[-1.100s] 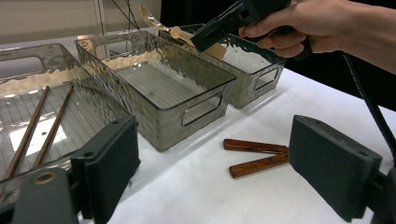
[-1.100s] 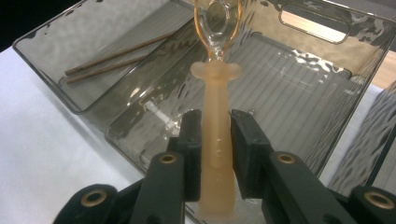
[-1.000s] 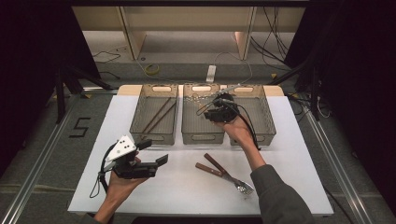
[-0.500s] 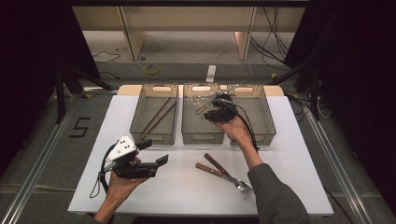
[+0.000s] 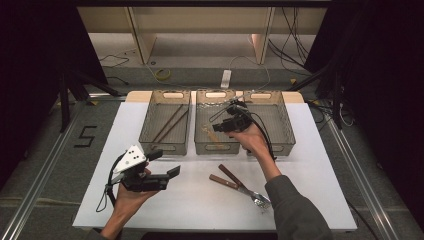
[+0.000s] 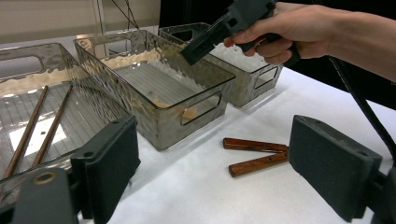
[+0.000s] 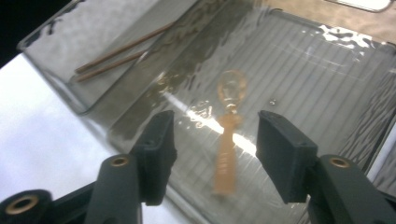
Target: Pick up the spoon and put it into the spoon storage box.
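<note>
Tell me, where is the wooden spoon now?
The spoon lies in the middle bin, below the right claw, left bin's chopsticks beside.

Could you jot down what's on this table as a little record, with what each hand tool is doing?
Surface: white table
Containers: three clear plastic bins; left, middle, right
Left bin: two brown chopsticks
Middle bin: pale wooden spoon
On table: two wooden-handled utensils
Right gripper: above middle bin, fingers just opened, spoon lying below
Left gripper: open, holding nothing
</note>
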Demonstrator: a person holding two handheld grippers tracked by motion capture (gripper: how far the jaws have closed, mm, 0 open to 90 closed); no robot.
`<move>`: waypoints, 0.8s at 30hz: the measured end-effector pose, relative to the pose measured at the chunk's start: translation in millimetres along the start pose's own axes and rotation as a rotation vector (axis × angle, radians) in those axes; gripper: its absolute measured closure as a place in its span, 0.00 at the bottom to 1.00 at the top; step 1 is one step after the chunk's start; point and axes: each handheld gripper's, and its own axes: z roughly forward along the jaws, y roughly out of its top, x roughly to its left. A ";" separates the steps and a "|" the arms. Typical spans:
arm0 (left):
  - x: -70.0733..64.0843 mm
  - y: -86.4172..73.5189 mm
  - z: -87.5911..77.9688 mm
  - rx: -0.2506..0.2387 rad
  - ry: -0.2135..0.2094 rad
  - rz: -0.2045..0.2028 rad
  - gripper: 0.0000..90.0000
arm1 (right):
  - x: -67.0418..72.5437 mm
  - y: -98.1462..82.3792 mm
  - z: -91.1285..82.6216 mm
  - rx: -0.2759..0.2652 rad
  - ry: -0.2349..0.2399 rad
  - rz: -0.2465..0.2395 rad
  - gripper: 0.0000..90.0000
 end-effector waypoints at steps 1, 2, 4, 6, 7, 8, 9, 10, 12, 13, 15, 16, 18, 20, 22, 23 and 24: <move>0.1 -0.2 0.0 -0.001 0.001 -0.001 0.17 | 1.5 -1.0 -2.8 0.002 0.009 -0.009 0.50; 0.2 -0.3 0.0 0.000 0.002 -0.001 0.17 | 3.4 -2.8 -6.5 0.005 0.017 -0.030 0.49; 0.1 -0.3 0.1 -0.002 0.003 -0.005 0.17 | 7.5 -6.4 -12.7 0.005 0.022 -0.053 0.47; -0.1 -0.3 0.0 -0.001 0.004 -0.002 0.17 | 12.6 -11.8 -19.7 0.010 0.028 -0.086 0.45; -0.1 -0.4 0.0 0.000 0.004 -0.001 0.17 | 16.3 -15.4 -23.8 0.014 0.030 -0.109 0.43; -0.1 -0.4 0.1 0.000 0.004 -0.002 0.17 | 18.5 -17.7 -26.4 0.019 0.033 -0.122 0.43; -0.1 -0.3 0.3 -0.001 0.004 -0.003 0.17 | 21.6 -21.0 -29.6 0.021 0.039 -0.138 0.42; -0.1 -0.3 0.2 0.002 0.004 0.001 0.17 | 24.6 -24.3 -32.9 0.024 0.045 -0.154 0.40; -0.1 -0.5 0.4 0.004 0.004 0.001 0.17 | 31.8 -31.6 -39.3 0.033 0.058 -0.174 0.38; 0.1 -0.7 0.5 0.005 0.003 0.000 0.17 | 34.9 -35.4 -42.4 0.036 0.067 -0.193 0.38; 0.5 -0.9 0.4 0.008 0.001 -0.002 0.17 | 40.8 -43.6 -47.9 0.043 0.081 -0.228 0.38; 0.5 -0.9 0.5 0.009 0.002 -0.002 0.17 | 42.9 -47.6 -50.0 0.053 0.092 -0.240 0.38; 0.4 -0.9 0.6 0.008 0.002 0.000 0.17 | 46.1 -55.2 -53.0 0.068 0.096 -0.263 0.38; 0.1 -0.8 0.6 0.005 0.002 -0.001 0.17 | 48.9 -61.8 -56.0 0.079 0.094 -0.280 0.37; 0.1 -0.9 0.7 0.007 0.002 0.000 0.17 | 50.8 -67.1 -58.2 0.085 0.088 -0.291 0.37; 0.3 -1.1 0.8 0.010 0.002 0.000 0.17 | 51.7 -69.7 -59.2 0.088 0.087 -0.296 0.37; 0.3 -1.2 0.9 0.010 0.003 0.000 0.17 | 52.0 -72.0 -60.1 0.086 0.085 -0.305 0.36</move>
